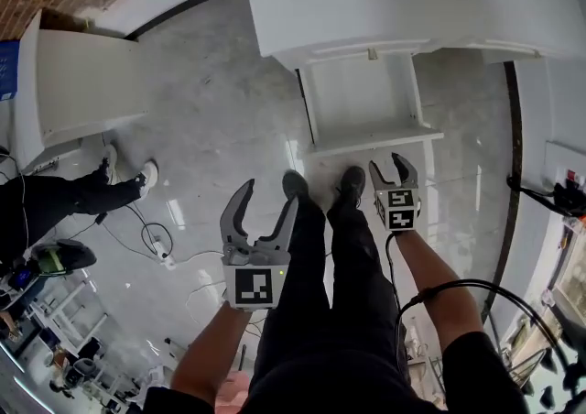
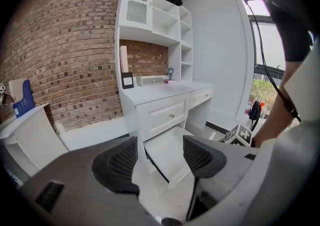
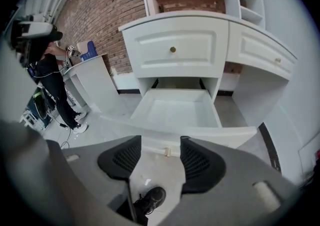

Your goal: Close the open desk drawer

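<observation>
The open drawer [image 1: 362, 96] stands pulled out of the white desk [image 1: 394, 0], its front panel just ahead of your right gripper [image 1: 386, 165]. That gripper's jaws stand apart and empty. The drawer's knob [image 3: 168, 152] shows in the gap, seemingly untouched. Your left gripper [image 1: 270, 201], also spread and empty, hovers farther back.

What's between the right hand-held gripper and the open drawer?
Nothing: in the head view only a strip of floor separates the right hand-held gripper from the open drawer.
</observation>
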